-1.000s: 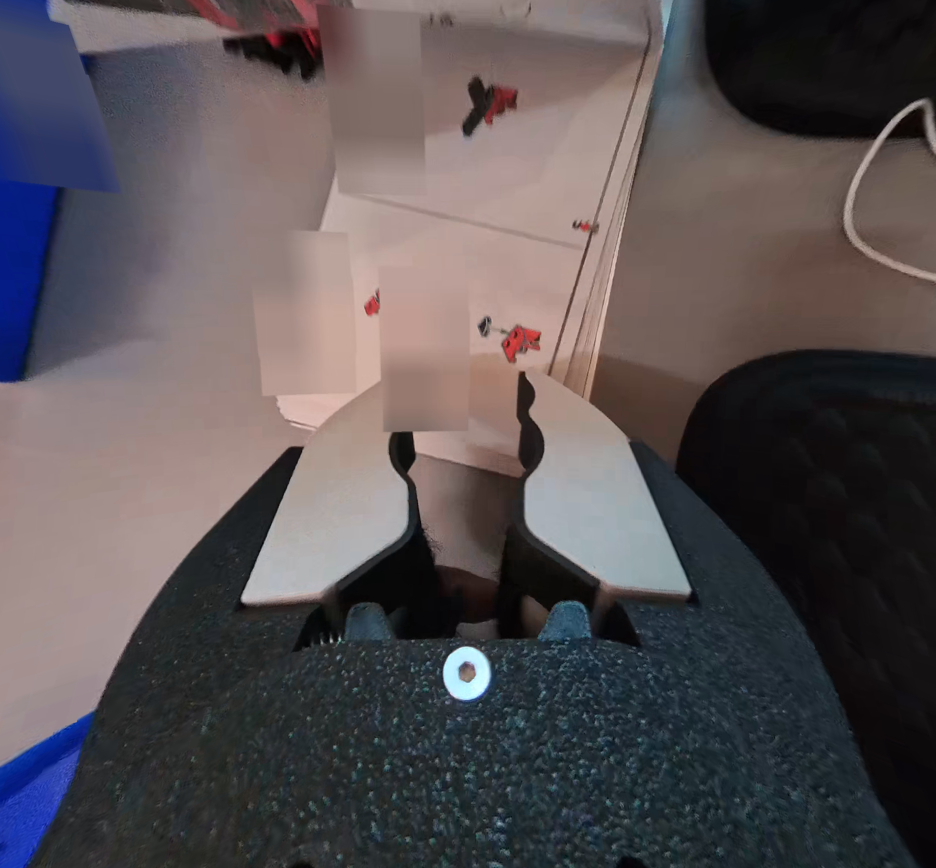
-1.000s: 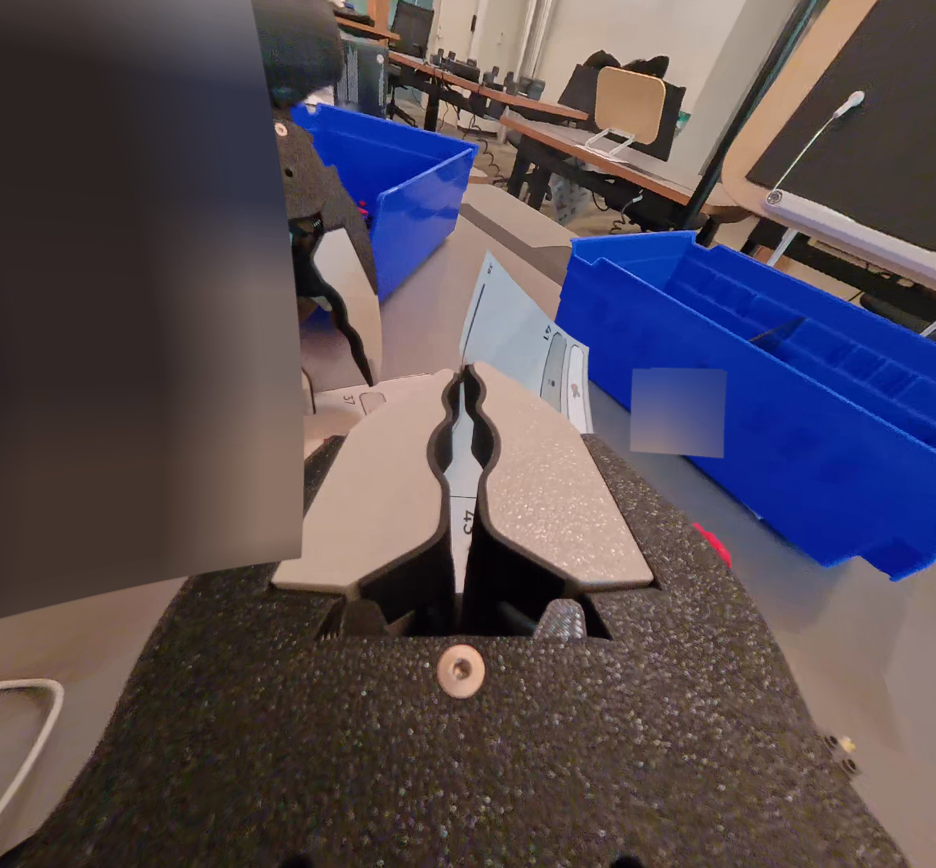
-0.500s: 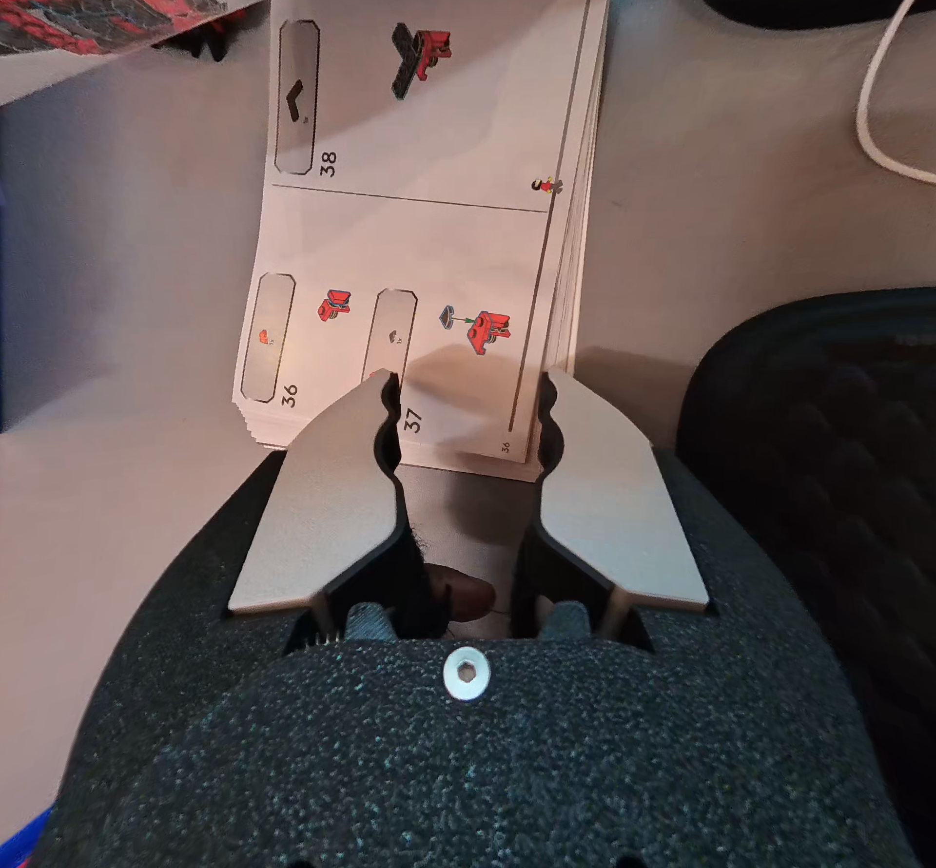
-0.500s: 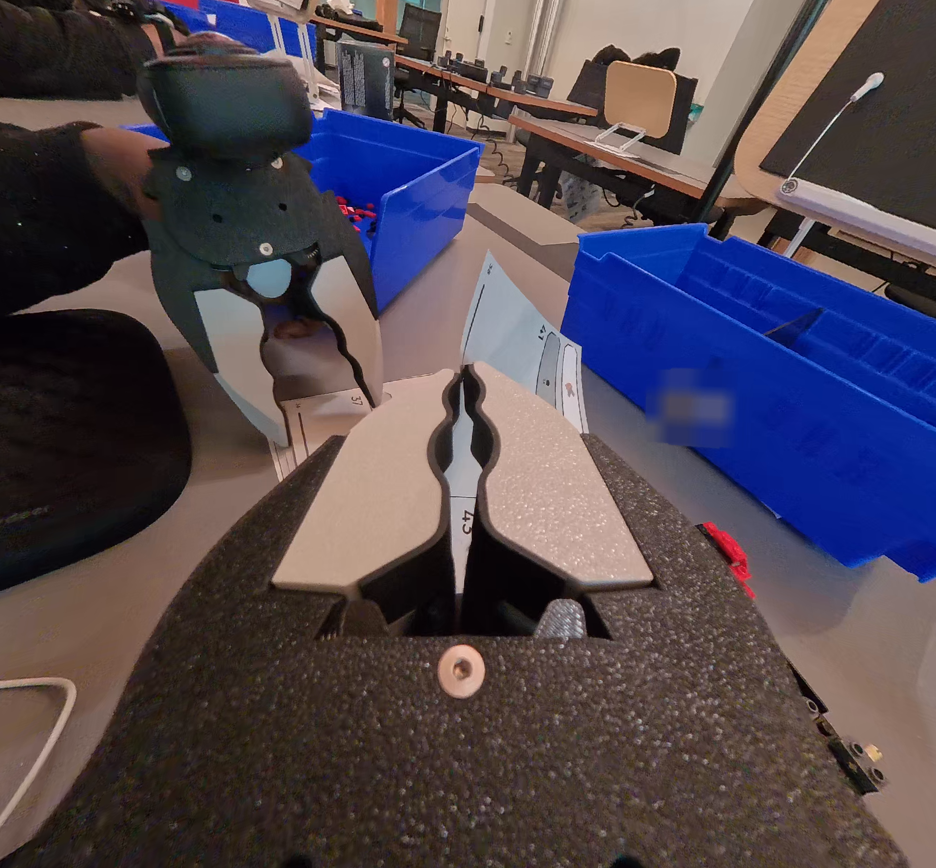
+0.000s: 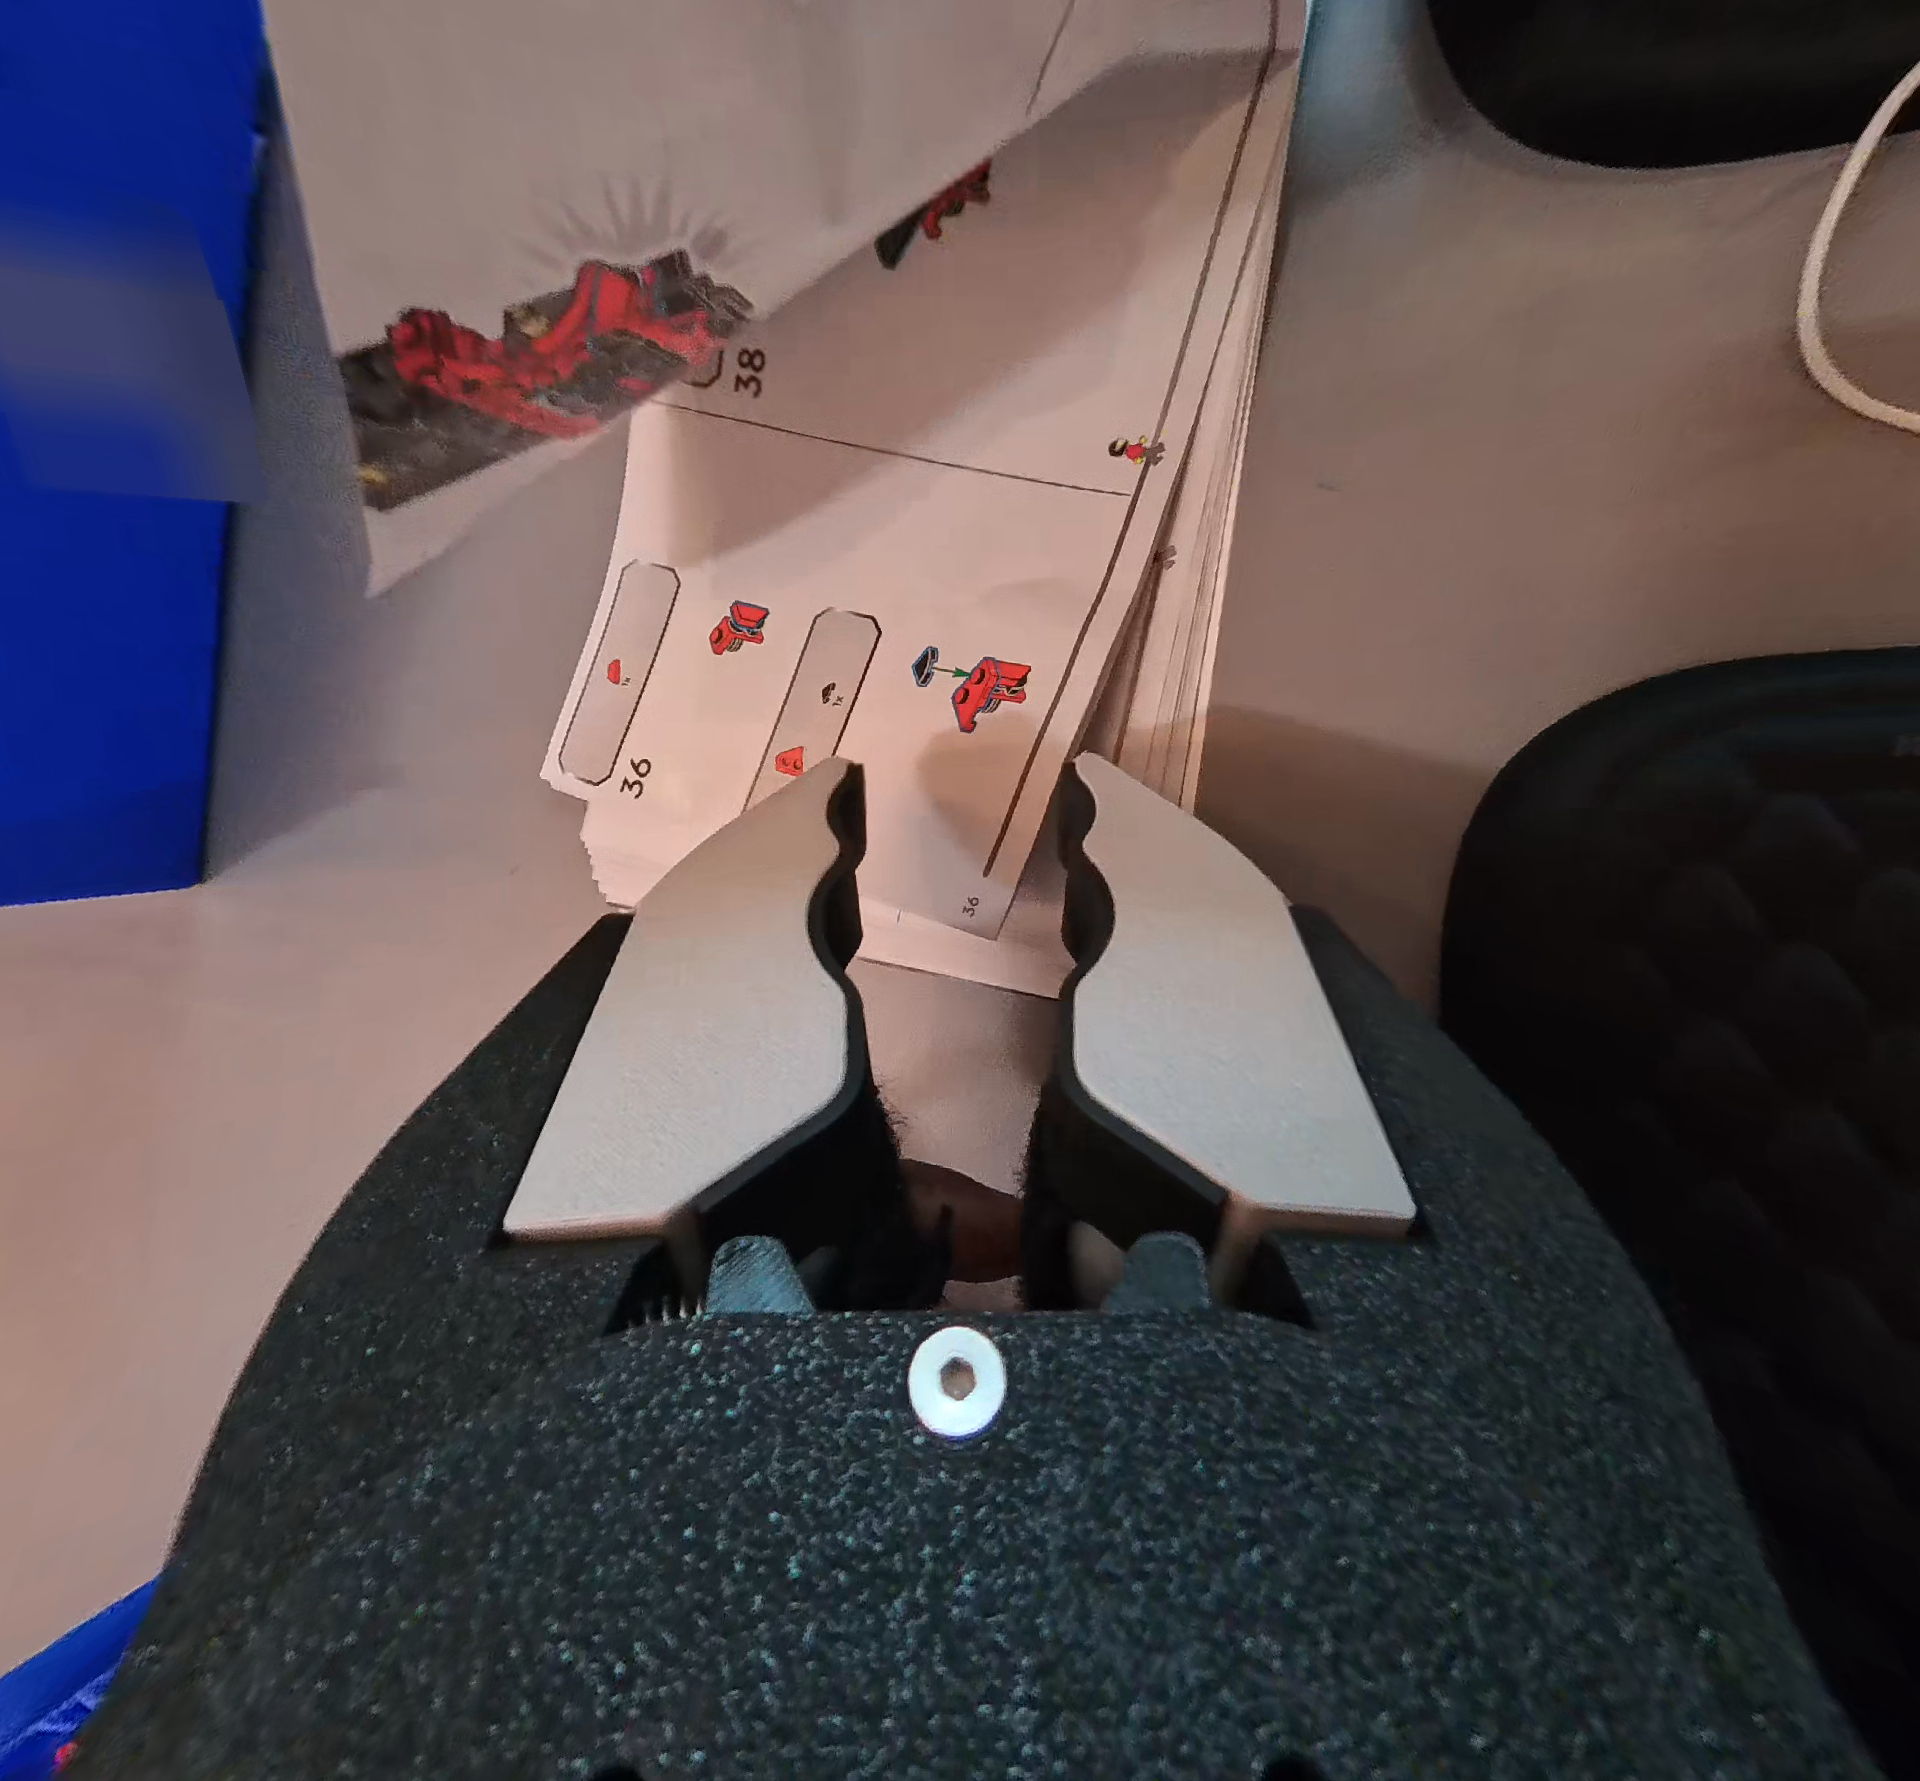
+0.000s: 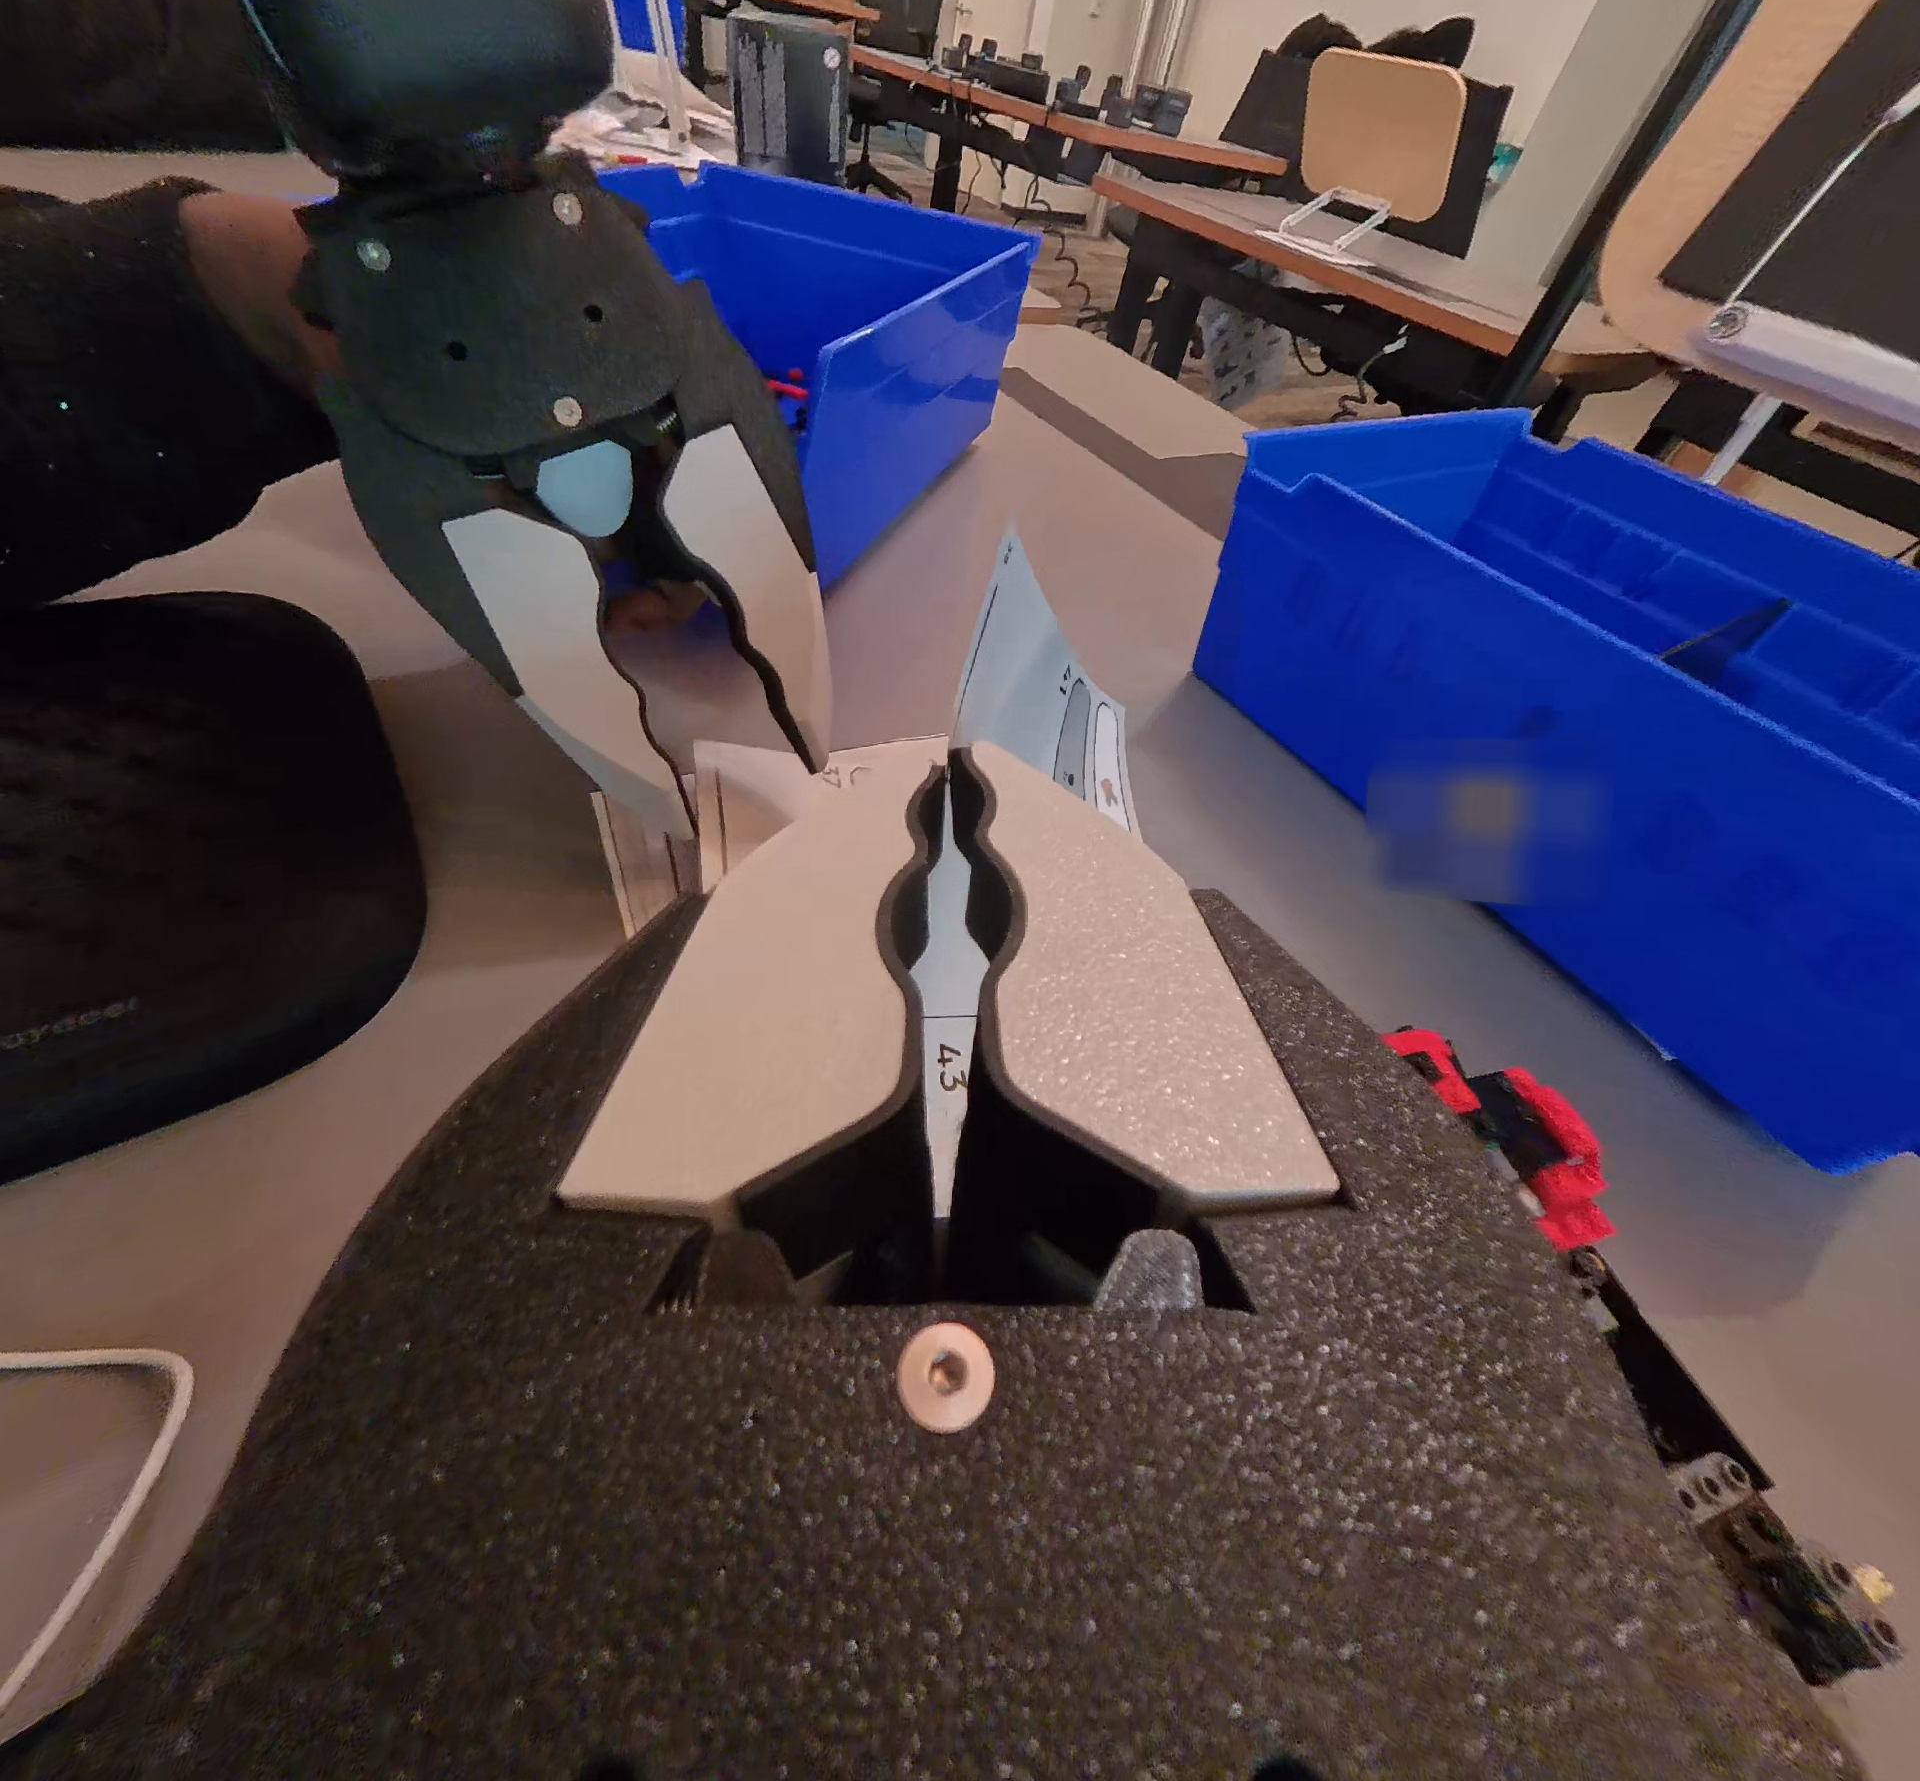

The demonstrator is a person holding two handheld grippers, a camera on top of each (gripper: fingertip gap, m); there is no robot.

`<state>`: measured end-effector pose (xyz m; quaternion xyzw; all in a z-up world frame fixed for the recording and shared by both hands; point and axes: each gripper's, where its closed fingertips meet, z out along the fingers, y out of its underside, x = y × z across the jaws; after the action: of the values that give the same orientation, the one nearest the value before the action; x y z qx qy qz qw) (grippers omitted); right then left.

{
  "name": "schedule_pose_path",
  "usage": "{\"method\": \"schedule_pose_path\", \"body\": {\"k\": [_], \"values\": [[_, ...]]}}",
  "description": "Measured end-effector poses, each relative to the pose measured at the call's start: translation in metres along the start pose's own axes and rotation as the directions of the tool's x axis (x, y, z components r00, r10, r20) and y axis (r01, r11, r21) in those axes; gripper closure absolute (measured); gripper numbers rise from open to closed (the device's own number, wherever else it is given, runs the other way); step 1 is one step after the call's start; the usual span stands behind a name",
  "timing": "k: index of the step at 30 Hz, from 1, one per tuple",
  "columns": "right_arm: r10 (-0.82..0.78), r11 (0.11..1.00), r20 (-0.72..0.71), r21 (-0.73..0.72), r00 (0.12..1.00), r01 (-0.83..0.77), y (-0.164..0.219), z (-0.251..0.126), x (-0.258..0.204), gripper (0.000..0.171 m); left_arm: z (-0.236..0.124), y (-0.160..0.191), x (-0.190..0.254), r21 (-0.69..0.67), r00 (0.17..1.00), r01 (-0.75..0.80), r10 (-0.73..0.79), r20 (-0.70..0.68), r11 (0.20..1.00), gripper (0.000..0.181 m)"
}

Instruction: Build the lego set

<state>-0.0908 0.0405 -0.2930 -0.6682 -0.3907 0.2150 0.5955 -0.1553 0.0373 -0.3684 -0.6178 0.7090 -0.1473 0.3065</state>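
The lego instruction booklet (image 5: 883, 588) lies open on the grey table. My left gripper (image 5: 961, 775) is open and empty, with its tips over the booklet's near corner; it also shows in the right wrist view (image 6: 748, 791). My right gripper (image 6: 951, 765) is shut on a page of the booklet (image 6: 1039, 692) and holds it lifted upright. That raised page (image 5: 540, 360), printed with a red model, hangs over the booklet's left side. A partly built red and black lego model (image 6: 1538, 1170) lies right of my right gripper.
A blue bin (image 6: 883, 360) with loose bricks stands behind the left gripper. A divided blue bin (image 6: 1558, 651) stands on the right. A black pad (image 6: 156, 848) lies left of the booklet, and shows in the left wrist view (image 5: 1714, 1108). A white cable (image 5: 1849, 277) lies nearby. My hands' fingertips stand some 10 cm from each other.
The lifted page has swung further over the booklet. My left gripper has come down close to the booklet's near corner, and its jaws are a little narrower than half a second ago.
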Motion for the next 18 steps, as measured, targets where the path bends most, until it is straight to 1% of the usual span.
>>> {"method": "schedule_pose_path", "body": {"k": [3, 6, 8, 10, 12, 14, 16, 18], "values": [[0.001, 0.999, 0.037, -0.032, 0.999, 0.000, 0.006, 0.005, -0.007, 0.170, 0.000, 0.000, -0.002, -0.001, 1.000, 0.005, -0.005, 0.007, 1.000, 0.147], [0.010, 0.995, 0.099, -0.095, 0.995, 0.000, 0.018, 0.012, -0.020, 0.168, -0.002, -0.005, -0.004, 0.024, 1.000, 0.011, -0.011, 0.020, 1.000, 0.151], [-0.003, 0.989, 0.133, -0.147, 0.991, 0.023, 0.028, 0.018, -0.029, 0.162, -0.003, -0.008, -0.005, 0.040, 0.999, 0.020, -0.021, 0.026, 0.999, 0.153], [-0.028, 0.978, 0.148, -0.202, 0.989, 0.058, 0.038, 0.024, -0.036, 0.153, -0.004, -0.009, -0.007, 0.050, 0.999, 0.026, -0.028, 0.035, 0.998, 0.154], [-0.049, 0.964, 0.160, -0.252, 0.986, 0.089, 0.048, 0.028, -0.041, 0.143, -0.004, -0.010, -0.008, 0.056, 0.999, 0.031, -0.033, 0.042, 0.998, 0.154], [-0.063, 0.950, 0.160, -0.293, 0.985, 0.109, 0.056, 0.031, -0.043, 0.137, -0.004, -0.011, -0.008, 0.060, 0.998, 0.033, -0.036, 0.046, 0.998, 0.155], [-0.062, 0.945, 0.147, -0.309, 0.987, 0.106, 0.059, 0.033, -0.041, 0.136, -0.003, -0.012, -0.008, 0.059, 0.998, 0.030, -0.033, 0.048, 0.998, 0.155], [-0.040, 0.949, 0.130, -0.304, 0.991, 0.078, 0.058, 0.033, -0.038, 0.138, -0.003, -0.013, -0.008, 0.060, 0.998, 0.027, -0.030, 0.049, 0.998, 0.155]]}}
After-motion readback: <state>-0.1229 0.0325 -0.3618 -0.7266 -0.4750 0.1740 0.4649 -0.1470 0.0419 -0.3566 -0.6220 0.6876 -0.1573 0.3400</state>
